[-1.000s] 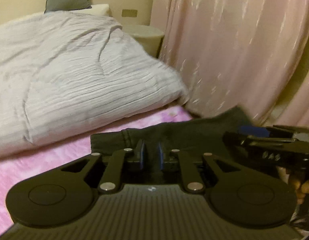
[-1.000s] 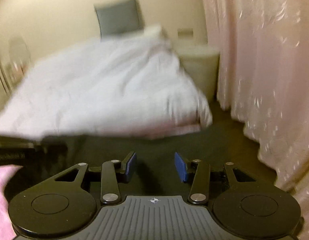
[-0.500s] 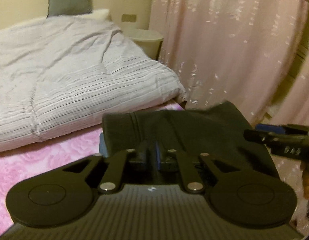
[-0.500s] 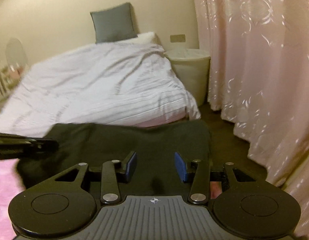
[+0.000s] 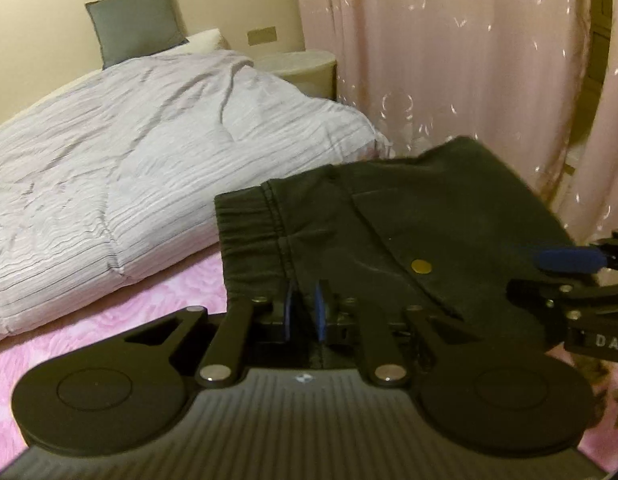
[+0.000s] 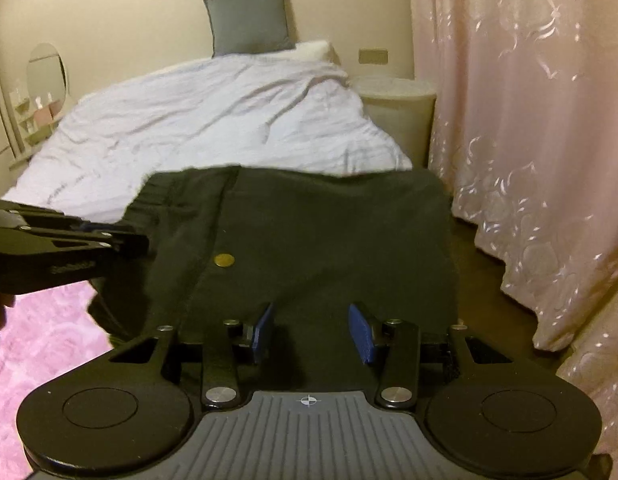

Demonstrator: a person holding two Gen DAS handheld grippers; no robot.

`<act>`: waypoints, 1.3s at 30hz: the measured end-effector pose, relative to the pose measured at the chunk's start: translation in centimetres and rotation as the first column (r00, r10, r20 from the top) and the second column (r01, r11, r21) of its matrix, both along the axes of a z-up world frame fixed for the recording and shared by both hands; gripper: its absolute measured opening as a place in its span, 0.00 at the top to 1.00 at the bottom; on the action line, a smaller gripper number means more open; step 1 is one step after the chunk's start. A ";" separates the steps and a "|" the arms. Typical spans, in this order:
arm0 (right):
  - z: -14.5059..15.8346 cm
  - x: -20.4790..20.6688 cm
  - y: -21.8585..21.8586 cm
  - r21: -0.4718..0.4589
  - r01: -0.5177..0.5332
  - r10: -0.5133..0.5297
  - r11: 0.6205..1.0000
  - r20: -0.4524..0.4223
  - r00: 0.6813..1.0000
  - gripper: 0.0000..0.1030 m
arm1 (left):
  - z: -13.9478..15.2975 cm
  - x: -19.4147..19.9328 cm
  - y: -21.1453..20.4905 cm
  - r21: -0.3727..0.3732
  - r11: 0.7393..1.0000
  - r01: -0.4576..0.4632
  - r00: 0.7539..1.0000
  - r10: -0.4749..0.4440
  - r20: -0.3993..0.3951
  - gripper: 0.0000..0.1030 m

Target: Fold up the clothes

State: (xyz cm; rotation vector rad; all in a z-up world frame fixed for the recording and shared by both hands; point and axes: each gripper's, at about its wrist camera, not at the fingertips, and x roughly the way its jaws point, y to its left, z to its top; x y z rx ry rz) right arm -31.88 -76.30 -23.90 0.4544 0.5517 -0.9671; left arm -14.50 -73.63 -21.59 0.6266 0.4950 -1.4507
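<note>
Dark shorts [image 5: 409,216] held up over pink blanket [image 5: 109,332] at bed's foot, near curtain [image 5: 449,60].

Left hand-held gripper [image 5: 303,316]: narrow, pinching seam fold, jaws opening slightly; thin bite, cloth may slip free.

Right hand-held gripper [image 6: 311,332]: blue pads apart, fabric between or under them; grip unclear.

If right side is unheld, shorts sag and fold skews.

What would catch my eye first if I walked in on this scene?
The dark garment with its brass snap, stretched in mid-air over the pink bedspread. The left hand-held gripper pinches it near the elastic waistband, jaws easing apart slightly; the right hand-held gripper has cloth between half-open pads. Behind lies a rumpled white duvet, with pink curtains on the right.
</note>
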 end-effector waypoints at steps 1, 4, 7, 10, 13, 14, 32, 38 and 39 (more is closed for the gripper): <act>0.5 -0.5 0.5 -0.005 0.007 -0.006 1.000 0.013 1.000 0.56 | 0.4 -0.2 0.8 -0.006 1.000 -0.007 1.000 0.007 -0.010 0.89; 1.5 -2.0 2.3 0.014 0.035 -0.036 0.999 0.053 0.998 0.56 | 1.6 -0.7 2.7 -0.001 0.998 -0.065 0.997 0.065 -0.032 0.89; 1.7 -3.1 3.9 0.058 0.061 -0.065 0.996 0.069 0.996 0.55 | 1.9 -1.1 4.2 0.056 0.990 -0.127 0.989 0.131 -0.072 0.79; 1.5 -3.8 5.2 0.105 0.087 -0.093 0.991 0.049 0.994 0.42 | 1.8 -1.4 5.6 0.115 0.978 -0.174 0.978 0.185 -0.091 0.75; 1.7 -4.3 6.0 0.120 0.101 -0.107 0.988 0.039 0.994 0.35 | 1.6 -1.8 6.9 0.156 0.965 -0.211 0.971 0.225 -0.077 0.72; 1.8 -4.5 6.3 0.124 0.103 -0.108 0.987 0.034 0.994 0.35 | 1.5 -1.9 7.2 0.169 0.960 -0.222 0.969 0.236 -0.071 0.70; 4.5 -5.5 9.9 0.148 0.129 -0.127 0.981 -0.019 0.992 0.11 | 3.4 -4.7 11.2 0.258 0.920 -0.297 0.953 0.304 0.013 0.56; 5.6 -5.7 12.2 0.162 0.173 -0.170 0.971 -0.033 0.985 0.08 | 4.4 -5.0 13.2 0.253 0.929 -0.271 0.961 0.277 0.011 0.56; 5.9 -5.7 12.6 0.163 0.180 -0.177 0.970 -0.034 0.984 0.06 | 4.7 -5.0 13.6 0.251 0.931 -0.266 0.962 0.272 0.009 0.56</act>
